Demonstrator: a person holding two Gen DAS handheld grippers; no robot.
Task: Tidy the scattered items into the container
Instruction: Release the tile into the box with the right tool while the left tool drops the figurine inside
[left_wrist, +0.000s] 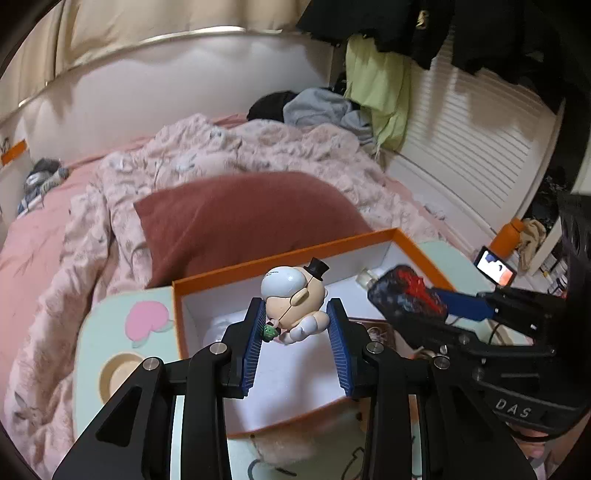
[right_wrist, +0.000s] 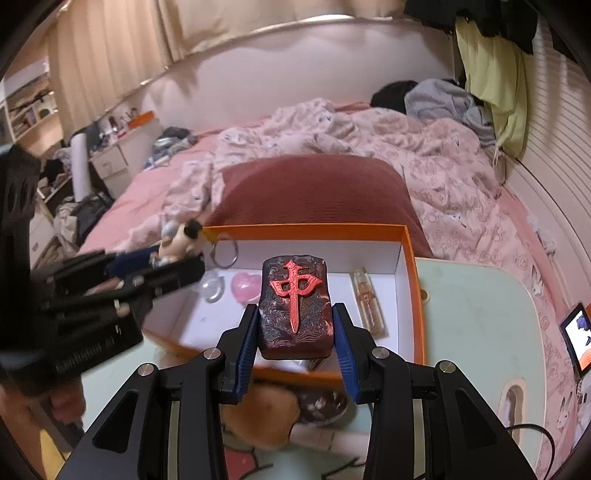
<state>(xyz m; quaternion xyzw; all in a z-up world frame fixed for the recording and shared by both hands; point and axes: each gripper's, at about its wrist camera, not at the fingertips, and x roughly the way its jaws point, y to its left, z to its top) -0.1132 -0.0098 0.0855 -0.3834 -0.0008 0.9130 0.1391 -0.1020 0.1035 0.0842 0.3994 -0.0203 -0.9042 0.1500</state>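
Note:
My left gripper (left_wrist: 295, 321) is shut on a small figurine (left_wrist: 291, 295) with a white head, glasses and a black top hat, held above the near left part of the orange box (left_wrist: 280, 258). My right gripper (right_wrist: 295, 332) is shut on a dark block (right_wrist: 295, 306) bearing a red character, over the box's near edge (right_wrist: 413, 280). In the box lie a key ring (right_wrist: 224, 254), a pink heart (right_wrist: 246, 284), a clear round piece (right_wrist: 212, 290) and a small bottle (right_wrist: 367, 302). In the right wrist view, the left gripper (right_wrist: 177, 258) with its figurine (right_wrist: 181, 236) is blurred at the left.
The box stands on a pale green table (right_wrist: 472, 314) on the bed. A red-brown pillow (left_wrist: 243, 218) and a pink duvet (left_wrist: 92, 240) lie behind it. A fluffy orange plush (right_wrist: 258, 413) and a dark round item (right_wrist: 325, 406) lie in front of the box. A lit phone (right_wrist: 576, 336) stands at the right.

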